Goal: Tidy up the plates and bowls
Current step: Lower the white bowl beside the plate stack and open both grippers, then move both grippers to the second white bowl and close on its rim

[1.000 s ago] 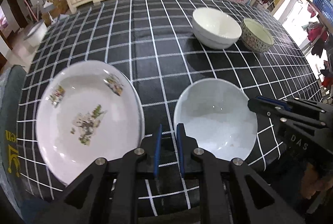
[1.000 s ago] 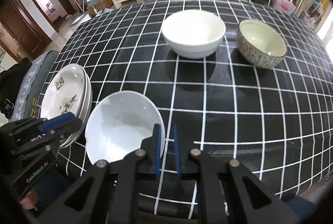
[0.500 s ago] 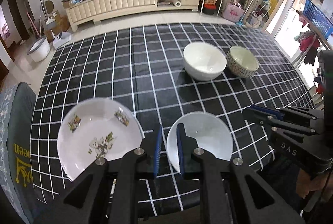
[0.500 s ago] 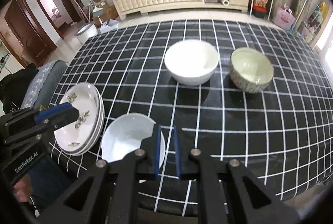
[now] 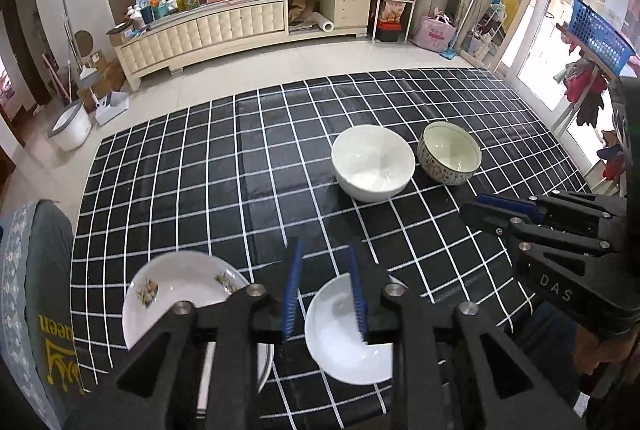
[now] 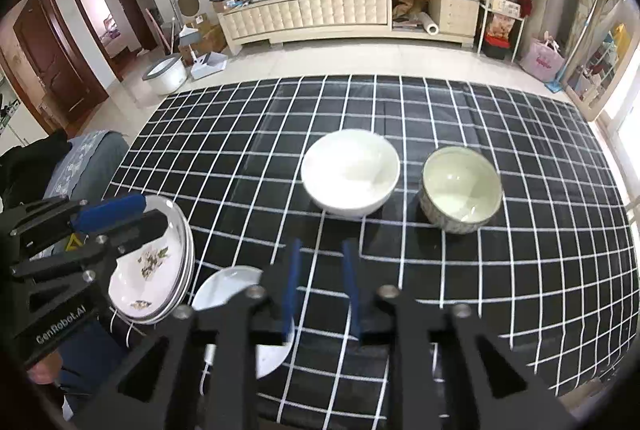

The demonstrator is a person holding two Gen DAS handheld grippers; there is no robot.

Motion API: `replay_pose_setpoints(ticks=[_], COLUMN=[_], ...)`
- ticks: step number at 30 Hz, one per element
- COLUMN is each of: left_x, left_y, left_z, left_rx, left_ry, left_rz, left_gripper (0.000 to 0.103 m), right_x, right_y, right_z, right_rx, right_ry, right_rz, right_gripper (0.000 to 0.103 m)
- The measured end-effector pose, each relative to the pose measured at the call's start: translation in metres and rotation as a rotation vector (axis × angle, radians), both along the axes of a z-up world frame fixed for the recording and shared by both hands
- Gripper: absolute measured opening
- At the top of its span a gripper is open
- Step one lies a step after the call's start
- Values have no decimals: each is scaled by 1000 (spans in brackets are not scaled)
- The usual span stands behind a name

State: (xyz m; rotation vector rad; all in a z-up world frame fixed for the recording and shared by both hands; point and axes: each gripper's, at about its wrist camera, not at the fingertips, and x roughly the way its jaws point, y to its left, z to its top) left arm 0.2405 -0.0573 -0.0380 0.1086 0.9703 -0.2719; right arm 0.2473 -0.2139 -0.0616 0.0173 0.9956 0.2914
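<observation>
Both tools are released and hold nothing. Your left tool [image 5: 324, 284] shows a clear gap between its blue pads, and your right tool [image 6: 320, 284] stands open in the same way; both hang above the near edge of the counter [image 5: 280, 158], touching nothing.

Left view, from the left tool outward: the plain shallow bowl [image 5: 344, 334] lies directly beneath the right-hand pad, at about 5 o'clock of the gap. The stack of flowered plates [image 5: 180, 290] lies just beside it, at 8 o'clock, and appears to be apart from it. At 1 o'clock, well apart across the counter, the deep white bowl [image 5: 373, 162] stands with the patterned bowl [image 5: 449, 158] just beside it on its right; whether the two touch cannot be told.

Right view, from the right tool outward: the shallow bowl [image 6: 228, 284] sits at 8 o'clock, the deep white bowl [image 6: 350, 172] at 12 o'clock and the patterned bowl [image 6: 461, 188] at 1 o'clock.

Judgement: the round bowls offer no long axis, so any rim point serves. Your left tool is nearer the shallow bowl and plates; your right tool faces the two far bowls.
</observation>
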Motion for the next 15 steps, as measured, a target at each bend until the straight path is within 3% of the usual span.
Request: replay_pose_setpoints(ticks=[2,10,13,15], left_x=[7,36,48,54], left_y=[-3,-11,-13,-17], left_z=[2,3,2,1], left_rx=[6,14,6,18], left_ry=[-2,3,13,11], left_rz=[-5,-10,-17,-26], left_gripper=[25,25,36,36], right_x=[4,28,37,44], right_y=[-1,-8,-11,-12], right_z=[4,9,6,3], right_rx=[-3,-9,-8,-11], right_ry=[-12,-18,-12,-8], right_rz=[-1,-12,-11,-12], right_gripper=[42,51,51,51])
